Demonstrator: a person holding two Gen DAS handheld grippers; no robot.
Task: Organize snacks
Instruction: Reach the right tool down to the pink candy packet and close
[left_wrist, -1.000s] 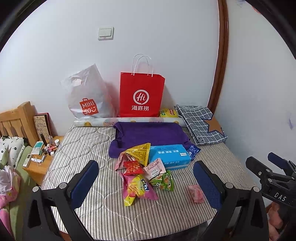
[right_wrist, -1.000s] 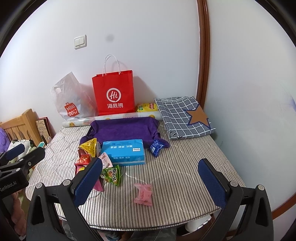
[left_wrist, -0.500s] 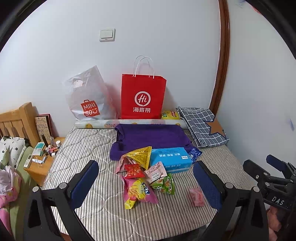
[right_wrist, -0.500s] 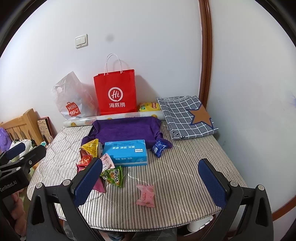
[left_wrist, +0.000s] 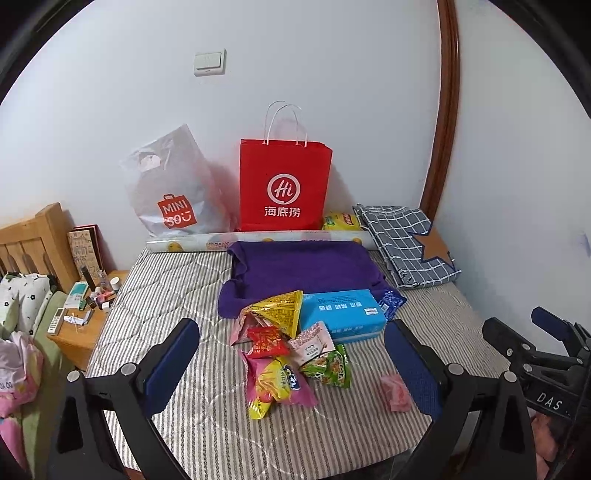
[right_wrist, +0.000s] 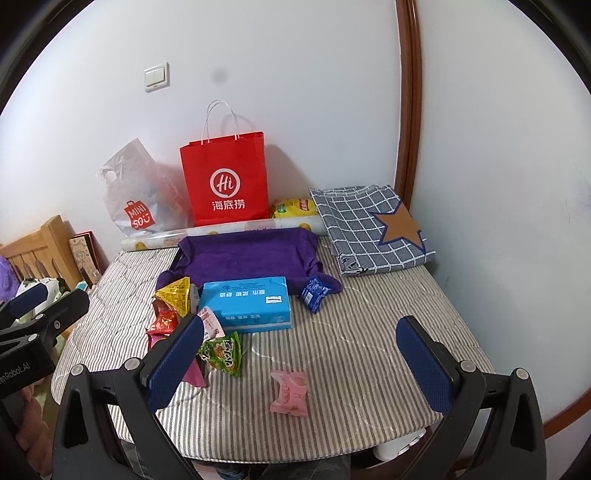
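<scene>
Snack packets (left_wrist: 291, 350) look light, crinkly and slippery; best pinched at a sealed edge. Left gripper (left_wrist: 291, 365) and right gripper (right_wrist: 301, 363) gape wide, empty.

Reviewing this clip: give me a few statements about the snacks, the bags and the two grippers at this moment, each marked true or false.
1. Both grippers are open and hold nothing. True: left gripper, right gripper.
2. The pink packet lies apart from the snack pile. True.
3. The red paper bag lies flat on the table. False: it stands upright against the wall.
4. The blue tissue box sits on the checked cloth. False: it lies in front of the purple cloth.
5. The small blue packet lies left of the tissue box. False: right of it.
</scene>
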